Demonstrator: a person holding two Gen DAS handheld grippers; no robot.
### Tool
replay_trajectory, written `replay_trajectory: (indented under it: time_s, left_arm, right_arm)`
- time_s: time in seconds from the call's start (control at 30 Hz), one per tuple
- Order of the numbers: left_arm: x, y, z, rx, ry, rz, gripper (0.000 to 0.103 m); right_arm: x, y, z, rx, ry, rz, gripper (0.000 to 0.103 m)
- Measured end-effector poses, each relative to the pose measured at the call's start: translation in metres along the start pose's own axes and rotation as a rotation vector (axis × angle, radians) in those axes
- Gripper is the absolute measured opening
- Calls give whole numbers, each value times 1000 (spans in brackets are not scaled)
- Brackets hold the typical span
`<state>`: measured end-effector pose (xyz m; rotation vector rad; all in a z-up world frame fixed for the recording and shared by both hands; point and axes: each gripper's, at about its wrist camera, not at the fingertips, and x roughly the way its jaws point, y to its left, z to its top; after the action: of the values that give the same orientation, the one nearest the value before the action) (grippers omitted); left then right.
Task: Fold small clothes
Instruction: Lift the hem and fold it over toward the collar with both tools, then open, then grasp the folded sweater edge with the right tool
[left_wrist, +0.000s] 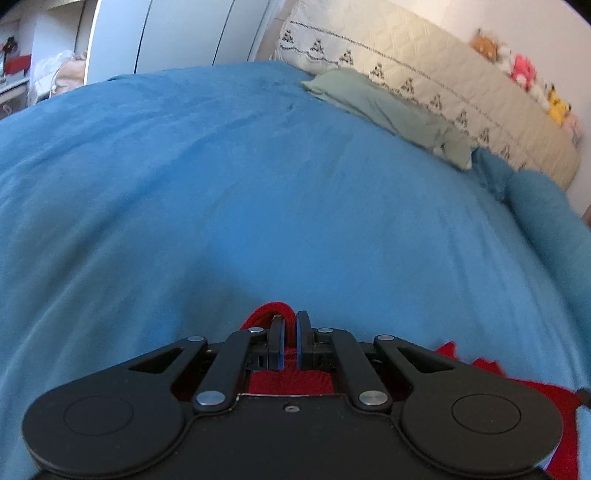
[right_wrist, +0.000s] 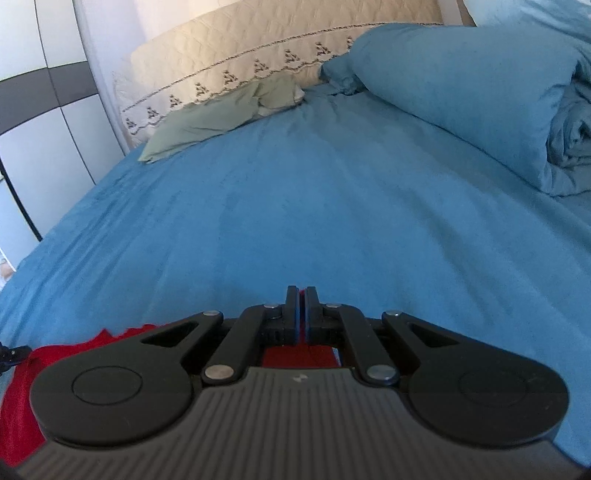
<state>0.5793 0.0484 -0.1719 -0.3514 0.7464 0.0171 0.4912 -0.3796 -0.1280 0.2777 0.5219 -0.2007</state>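
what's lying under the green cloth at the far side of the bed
The green cloth lies on the blue bedspread, its far edge against the cream quilted bolster. Anything beneath the cloth is covered.

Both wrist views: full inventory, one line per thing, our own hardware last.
red garment: one, red, under and between both tools, near edge of bed
blue bedsheet: one, blue, covers the bed
green cloth: one, pale green, flat at far edge of bed against the bolster
cream quilted bolster: one, cream with dark stitched pattern, along the wall
blue pillow: one, blue, far right of bed
bundled blue bedding: one, blue, beside the pillow
plush toys: several, mixed colours, atop the bolster, blurred
wardrobe doors: white, left of bed
left tool: black, shut on red garment
right tool: black, shut on red garment
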Motion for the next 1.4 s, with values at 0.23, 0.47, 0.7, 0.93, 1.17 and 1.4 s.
replay_trajectory:
  time_s: [0.23, 0.47, 0.7, 0.93, 1.17, 1.4]
  left_arm:
    - [-46, -9, -11, 149, -142, 61, 97]
    - [-99, -8, -67, 258, -22, -191, 97]
    - [-103, 14, -118, 316, 46, -160, 97]
    - [-105, 11, -124, 402, 67, -104, 97]
    - [-156, -8, -114, 486, -40, -64, 98]
    - [-232, -41, -104, 520, -134, -75, 103]
  right_arm:
    - [-18, 10, -11, -113, -94, -33, 99]
    - [-66, 32, -52, -230, -46, 172, 99]
    - [-59, 21, -107, -206, 74, 140, 99]
    - [-54, 27, -112, -278, 69, 44, 99]
    - [-122, 35, -80, -315, 11, 70, 103]
    - [-231, 45, -68, -467, -54, 63, 103]
